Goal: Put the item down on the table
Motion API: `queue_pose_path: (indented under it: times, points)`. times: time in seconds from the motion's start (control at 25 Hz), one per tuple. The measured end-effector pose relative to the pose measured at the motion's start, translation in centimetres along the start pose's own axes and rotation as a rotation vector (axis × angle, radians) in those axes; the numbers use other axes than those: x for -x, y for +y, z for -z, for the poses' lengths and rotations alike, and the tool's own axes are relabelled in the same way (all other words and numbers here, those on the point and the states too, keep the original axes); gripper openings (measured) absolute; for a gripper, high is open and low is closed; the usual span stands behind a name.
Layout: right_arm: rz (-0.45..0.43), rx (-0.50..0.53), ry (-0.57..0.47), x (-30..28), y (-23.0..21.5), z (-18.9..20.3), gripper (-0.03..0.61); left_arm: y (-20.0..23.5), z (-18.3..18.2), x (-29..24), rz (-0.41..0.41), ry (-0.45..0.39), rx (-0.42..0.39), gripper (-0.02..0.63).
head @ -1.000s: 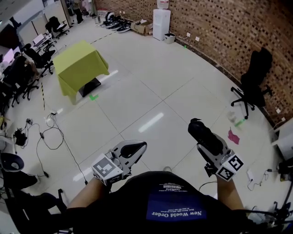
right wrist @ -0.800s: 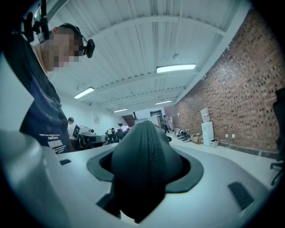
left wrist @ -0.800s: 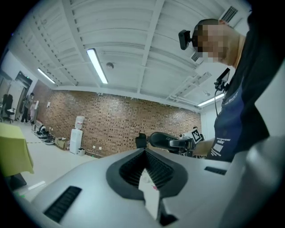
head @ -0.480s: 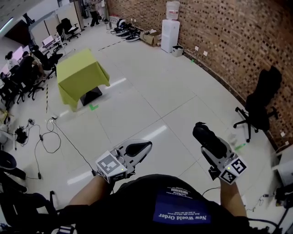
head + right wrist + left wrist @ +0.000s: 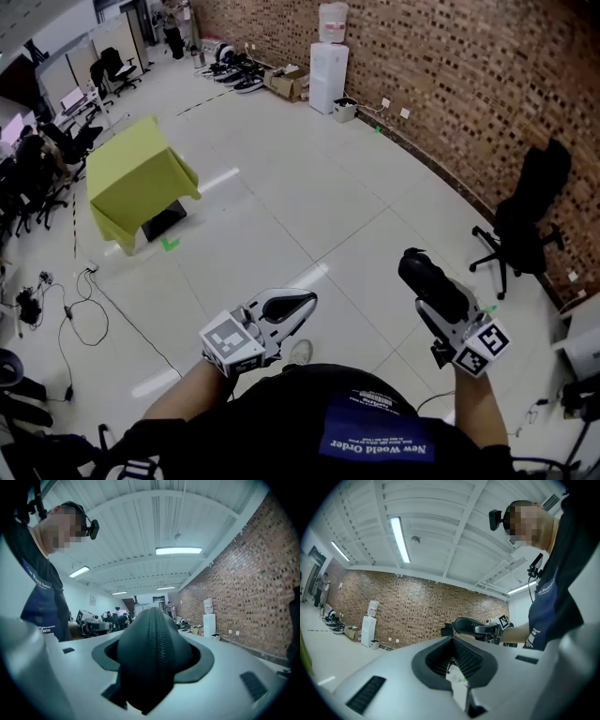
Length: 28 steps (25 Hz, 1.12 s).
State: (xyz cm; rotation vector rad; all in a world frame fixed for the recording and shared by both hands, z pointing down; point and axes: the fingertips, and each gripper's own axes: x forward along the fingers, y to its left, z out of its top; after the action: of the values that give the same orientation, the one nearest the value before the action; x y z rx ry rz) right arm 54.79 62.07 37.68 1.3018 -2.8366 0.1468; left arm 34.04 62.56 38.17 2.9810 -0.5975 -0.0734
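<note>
Right hand-held gripper [image 5: 445, 305], held level, clamps a zipped black case [image 5: 422, 274]. Left hand-held gripper [image 5: 302, 301], also level, pinches a white scrap [image 5: 457, 680].

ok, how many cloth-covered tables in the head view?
1: the yellow-green cloth-covered table, upper left, alone on the tiled floor. More may be hidden at the far-left edge.

Wearer has walked on: the yellow-green-covered table [image 5: 136, 178] slid left and down in head view, and the office chair [image 5: 525, 216] dropped lower. Pink scrap on the floor [image 5: 309, 206] is out of view. Shoe [image 5: 300, 352] now showing.
</note>
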Motion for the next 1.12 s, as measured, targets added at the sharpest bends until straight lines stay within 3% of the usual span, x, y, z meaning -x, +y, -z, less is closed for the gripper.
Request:
queue_pose_path:
  times: [0.32,0.56,0.88,1.12]
  points:
    - [0.039,0.0,-0.031,-11.7,-8.1,-2.7,0.261,14.2,-1.7,-5.4,0.06,0.026,-0.036,-0.008]
    - [0.028,-0.01,-0.035,-18.1,-13.5,-4.1,0.261,22.2,-3.2,-8.8,0.048,0.02,-0.019,-0.008]
    - [-0.052,-0.031,-0.018,-23.9,-22.6,-3.5,0.261,28.6,-2.5,-14.5,-0.022,0.033,-0.012,-0.008]
    - [-0.17,-0.011,-0.002,-29.4,-32.8,-4.2,0.261,35.3,-3.3,-21.2,-0.16,0.019,-0.029,-0.008]
